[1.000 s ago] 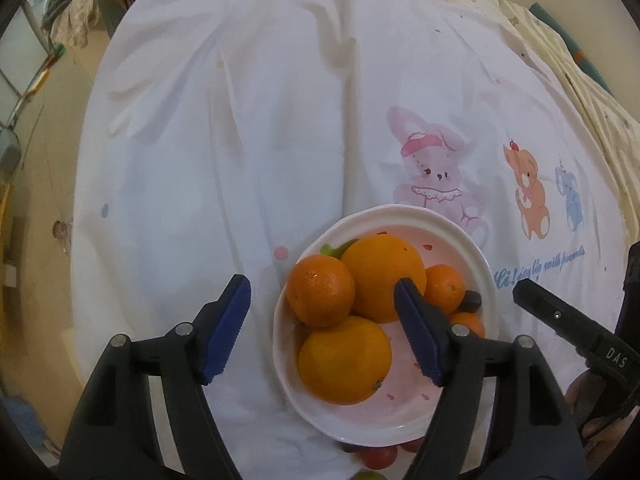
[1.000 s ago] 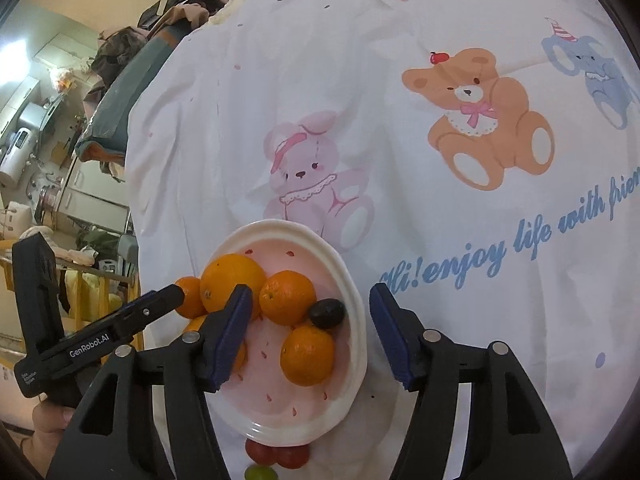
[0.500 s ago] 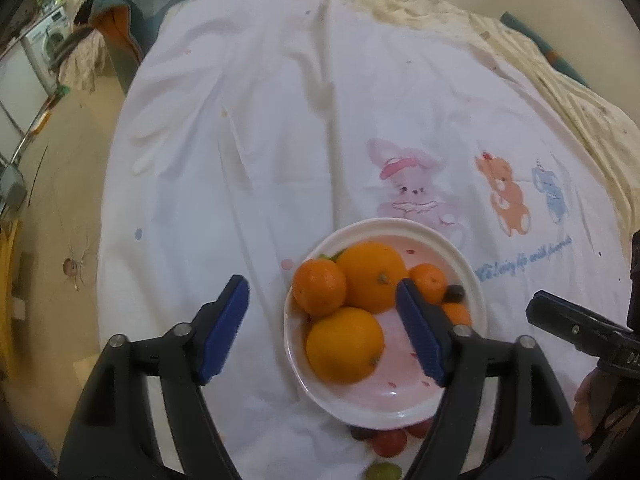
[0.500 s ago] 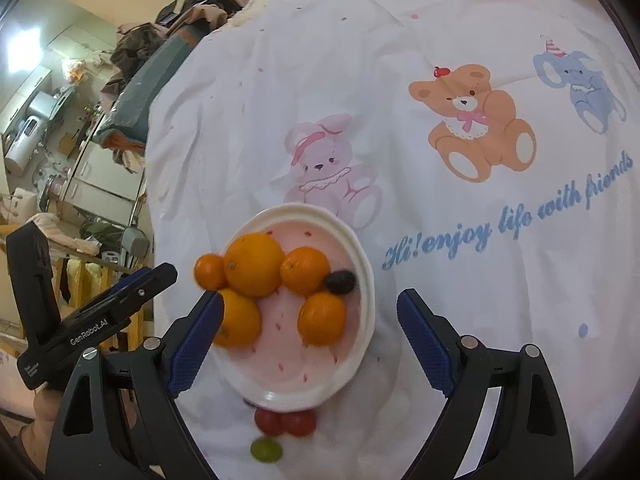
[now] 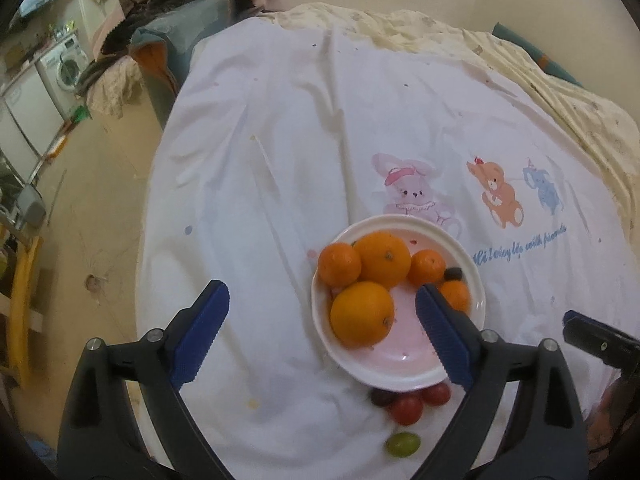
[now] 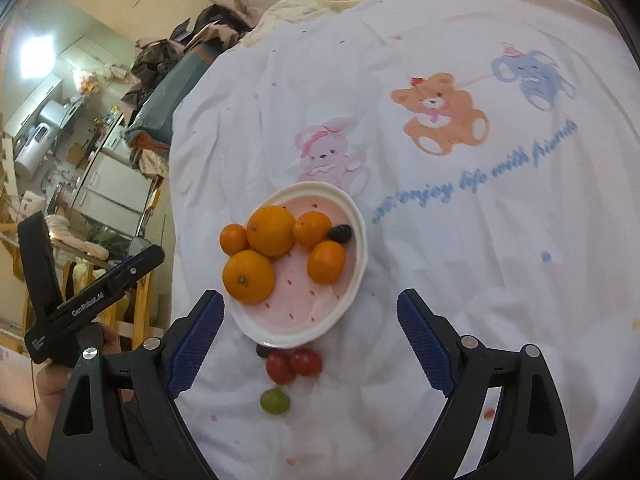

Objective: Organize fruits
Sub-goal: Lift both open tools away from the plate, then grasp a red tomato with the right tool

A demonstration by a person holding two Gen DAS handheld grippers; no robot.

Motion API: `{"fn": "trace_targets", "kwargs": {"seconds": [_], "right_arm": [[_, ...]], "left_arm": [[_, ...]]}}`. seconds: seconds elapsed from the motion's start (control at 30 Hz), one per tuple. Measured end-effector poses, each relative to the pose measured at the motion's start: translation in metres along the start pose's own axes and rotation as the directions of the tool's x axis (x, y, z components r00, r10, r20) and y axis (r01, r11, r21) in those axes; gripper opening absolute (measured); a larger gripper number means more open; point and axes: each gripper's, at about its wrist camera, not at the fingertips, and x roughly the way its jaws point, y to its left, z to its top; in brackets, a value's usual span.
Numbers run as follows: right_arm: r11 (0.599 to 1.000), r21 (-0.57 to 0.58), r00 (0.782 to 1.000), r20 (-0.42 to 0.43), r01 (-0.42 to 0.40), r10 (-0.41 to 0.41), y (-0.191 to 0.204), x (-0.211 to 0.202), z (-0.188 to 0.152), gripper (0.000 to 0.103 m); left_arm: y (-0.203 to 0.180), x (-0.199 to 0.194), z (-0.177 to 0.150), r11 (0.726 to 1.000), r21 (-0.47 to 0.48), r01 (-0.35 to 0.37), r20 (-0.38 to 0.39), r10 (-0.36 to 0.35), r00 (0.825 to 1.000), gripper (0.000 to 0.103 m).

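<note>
A white and pink bowl [image 5: 404, 376] [image 6: 352, 208] on the white printed sheet holds several oranges [image 5: 362, 313] [image 6: 249, 276] and a dark grape [image 6: 340, 233]. Just in front of the bowl on the sheet lie two red cherry tomatoes [image 6: 294, 365] [image 5: 407, 409], a dark grape [image 6: 262, 351] and a green grape [image 6: 275, 401] [image 5: 402, 444]. My left gripper [image 5: 320, 334] is open and empty, above the bowl's left side. My right gripper [image 6: 310, 338] is open and empty, above the bowl's near rim and the tomatoes.
The sheet [image 5: 320, 120] covers a round table, with its edge falling to the floor at the left. A cream quilt [image 5: 520, 68] lies at the back right. A washing machine [image 5: 66, 66] and clutter stand far left. The other gripper's body shows at each view's edge.
Both grippers have pulled back and up from the bowl. The right gripper's jaws stand wider. The tomatoes and grapes in front of the bowl have come fully into view.
</note>
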Motion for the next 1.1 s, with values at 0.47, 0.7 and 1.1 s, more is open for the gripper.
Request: {"fn": "trace_targets", "kwargs": {"seconds": [0.47,0.7,1.1], "right_arm": [[0.997,0.062,0.991,-0.130,0.047,-0.039,-0.014,0.022,-0.035,0.091],[0.998,0.055,0.964,-0.262,-0.028,0.041,0.000,0.061,-0.049,0.066],[0.999,-0.004,0.935,-0.351,0.042,-0.041,0.014,0.114,-0.055,0.037]], "left_arm": [[0.009,-0.004,-0.056,0.996,-0.089,0.016,-0.119,-0.026,0.993,0.093],[0.024,0.000,-0.062,0.984,-0.175,0.012,-0.162,-0.041,0.986,0.093],[0.027,0.002,-0.064,0.982,-0.189,0.011,-0.198,-0.049,0.979,0.093]]}}
